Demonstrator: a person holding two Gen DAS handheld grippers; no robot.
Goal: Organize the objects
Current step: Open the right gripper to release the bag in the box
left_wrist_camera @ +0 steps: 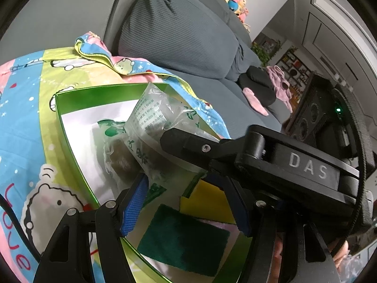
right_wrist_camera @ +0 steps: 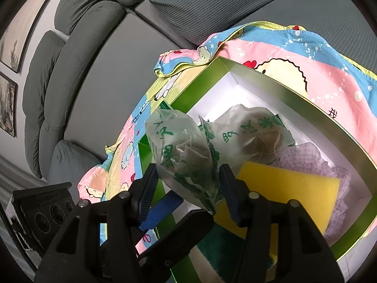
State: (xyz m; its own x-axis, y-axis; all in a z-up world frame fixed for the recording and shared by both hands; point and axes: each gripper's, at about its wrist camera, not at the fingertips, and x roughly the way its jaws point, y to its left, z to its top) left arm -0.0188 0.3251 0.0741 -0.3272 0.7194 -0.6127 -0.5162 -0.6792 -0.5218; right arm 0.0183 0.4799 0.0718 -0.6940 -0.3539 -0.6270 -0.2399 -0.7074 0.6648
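The shallow green cardboard box with a white lining sits on a cartoon-print quilt. Over its near wall, a clear green-printed plastic tea packet stands between the right hand-held gripper pads, long axis toward 11 o'clock; contact unclear. The left hand-held gripper, half open, holds nothing.

Both tools are black plastic frames with triangular cut-outs, silver pivot pins and ribbed blue pads — the left tool sits under the right tool, whose side shows a silver screw, raised white letters "DAS" and a small green light.
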